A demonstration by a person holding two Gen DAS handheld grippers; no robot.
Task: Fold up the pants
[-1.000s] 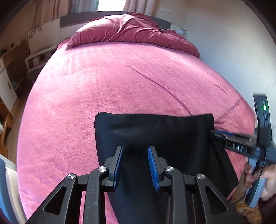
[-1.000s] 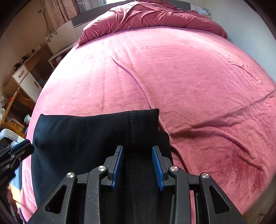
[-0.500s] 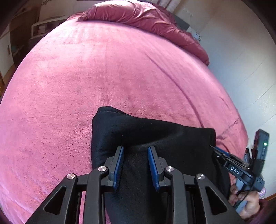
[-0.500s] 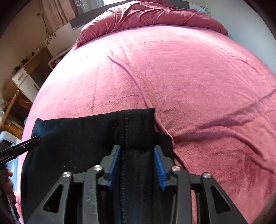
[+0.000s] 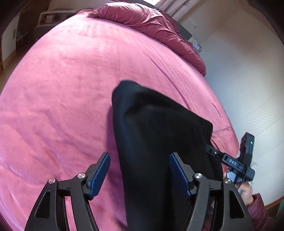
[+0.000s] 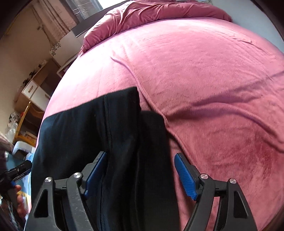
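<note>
Black pants (image 5: 156, 135) lie folded on a pink bed (image 5: 62, 99), also seen in the right wrist view (image 6: 99, 135). My left gripper (image 5: 140, 174) is open, its blue pads spread wide over the pants' left edge. My right gripper (image 6: 140, 174) is open too, its pads either side of the pants' right edge, where a seam runs. The right gripper also shows at the right of the left wrist view (image 5: 229, 161), and the left gripper's tip at the left of the right wrist view (image 6: 21, 168). Whether the cloth touches the pads I cannot tell.
A crumpled dark red duvet (image 5: 150, 26) lies at the bed's far end, also in the right wrist view (image 6: 159, 12). A long crease (image 6: 150, 99) runs across the bedspread. Wooden drawers (image 6: 33, 90) stand left of the bed, a white wall (image 5: 248, 80) on the right.
Both grippers have opened wide; they were narrow on the pants before. The left view has swung, so the pants' far edge now slants away to the upper left.
</note>
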